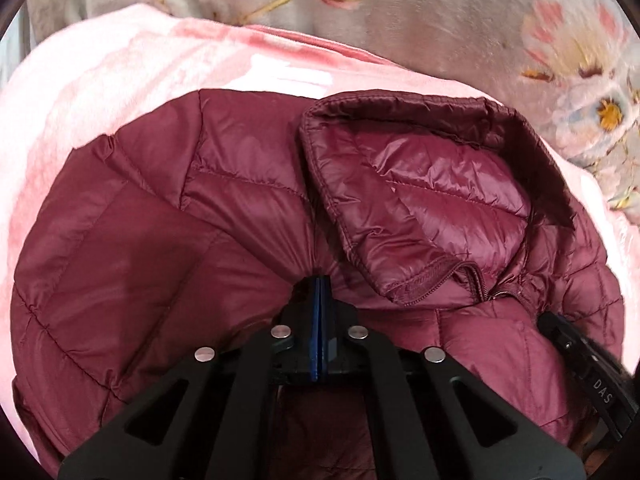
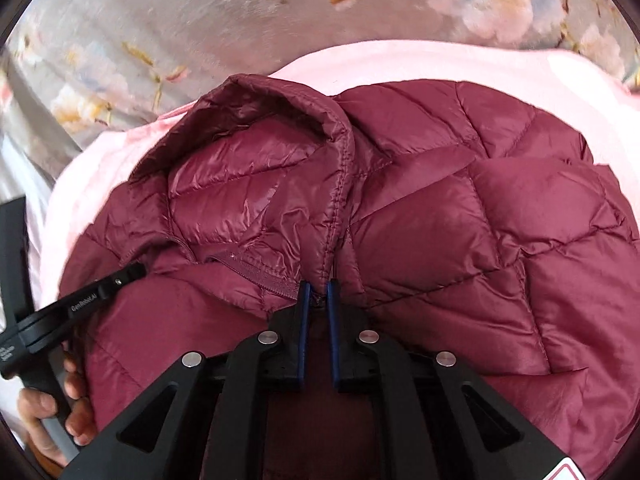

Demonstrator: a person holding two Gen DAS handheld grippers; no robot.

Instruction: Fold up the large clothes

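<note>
A maroon quilted puffer jacket [image 1: 224, 216] lies bunched on a pink blanket [image 1: 100, 92]. Its hood [image 1: 424, 184] is folded over the body, with the zipper end showing. My left gripper [image 1: 320, 280] is shut on a pinch of the jacket fabric just left of the hood. In the right wrist view the jacket [image 2: 500, 216] fills the middle, hood [image 2: 256, 184] to the left. My right gripper [image 2: 317, 286] is shut on the jacket edge by the hood seam, with fabric between its narrow-set blue pads. The left gripper [image 2: 120, 276] shows at the left, a hand below it.
The pink blanket [image 2: 440, 64] lies on a grey bedspread with a flower print [image 1: 440, 20], which also fills the top of the right wrist view [image 2: 180, 20]. The right gripper's body [image 1: 588, 368] shows at the lower right edge of the left wrist view.
</note>
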